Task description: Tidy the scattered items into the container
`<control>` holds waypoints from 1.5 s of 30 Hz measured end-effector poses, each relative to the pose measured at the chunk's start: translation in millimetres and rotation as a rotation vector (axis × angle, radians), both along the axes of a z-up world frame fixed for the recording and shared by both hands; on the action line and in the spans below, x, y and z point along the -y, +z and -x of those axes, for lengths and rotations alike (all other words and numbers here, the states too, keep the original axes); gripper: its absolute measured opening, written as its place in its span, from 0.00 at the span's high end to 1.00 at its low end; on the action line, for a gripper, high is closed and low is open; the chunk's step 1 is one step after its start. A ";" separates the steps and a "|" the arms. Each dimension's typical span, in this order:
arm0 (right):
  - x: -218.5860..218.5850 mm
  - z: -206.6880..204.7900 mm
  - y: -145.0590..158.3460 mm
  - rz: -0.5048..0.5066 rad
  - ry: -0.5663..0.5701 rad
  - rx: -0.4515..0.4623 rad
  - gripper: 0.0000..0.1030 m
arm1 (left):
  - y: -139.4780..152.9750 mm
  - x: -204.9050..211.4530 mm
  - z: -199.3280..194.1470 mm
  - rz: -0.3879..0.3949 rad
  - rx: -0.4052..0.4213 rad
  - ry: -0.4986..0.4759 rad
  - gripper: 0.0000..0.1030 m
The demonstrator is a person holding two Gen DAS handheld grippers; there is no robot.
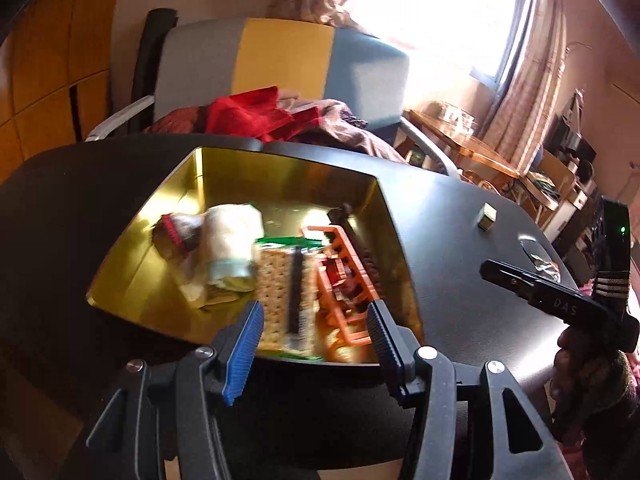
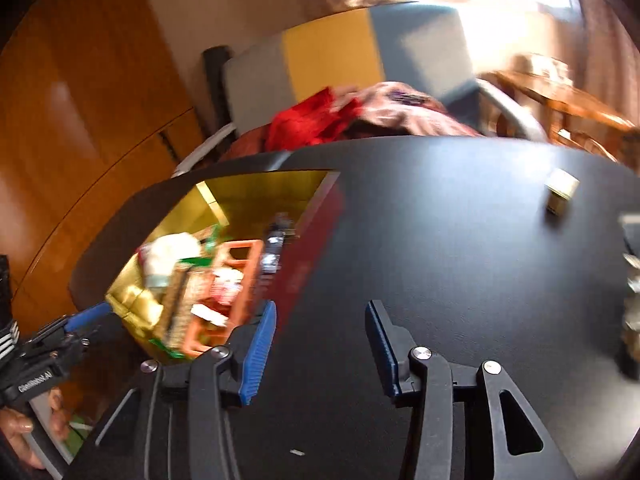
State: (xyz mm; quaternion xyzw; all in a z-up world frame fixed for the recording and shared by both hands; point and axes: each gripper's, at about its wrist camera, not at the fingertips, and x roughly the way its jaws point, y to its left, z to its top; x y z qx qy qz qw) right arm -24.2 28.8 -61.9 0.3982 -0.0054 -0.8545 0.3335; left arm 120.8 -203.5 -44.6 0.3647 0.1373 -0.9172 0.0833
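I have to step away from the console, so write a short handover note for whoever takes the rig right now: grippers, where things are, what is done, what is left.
Left gripper: open, empty, at the near edge of the gold tin.
Right gripper: open, empty, over bare black table to the right of the tin.
Done: cracker pack, orange plastic rack, white roll and a small dark item with a red band lie inside the tin.
Left: a small pale box on the far right of the table, plus some shiny clutter at the right edge, too blurred to identify.
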 end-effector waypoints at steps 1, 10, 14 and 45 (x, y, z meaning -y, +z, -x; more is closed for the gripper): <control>-16.5 3.5 -1.1 -0.003 -0.042 0.000 0.53 | 2.2 -6.8 6.2 0.006 0.000 -0.023 0.47; -159.8 30.4 -4.3 -0.007 -0.411 -0.002 0.50 | 12.8 -77.4 61.3 0.025 0.016 -0.236 0.47; -203.3 37.5 -7.2 -0.005 -0.520 0.002 0.44 | 7.1 -106.0 83.4 0.009 0.052 -0.312 0.47; -255.4 96.7 -32.4 -0.062 -0.616 0.035 0.30 | -23.8 -180.5 172.5 0.037 0.170 -0.448 0.47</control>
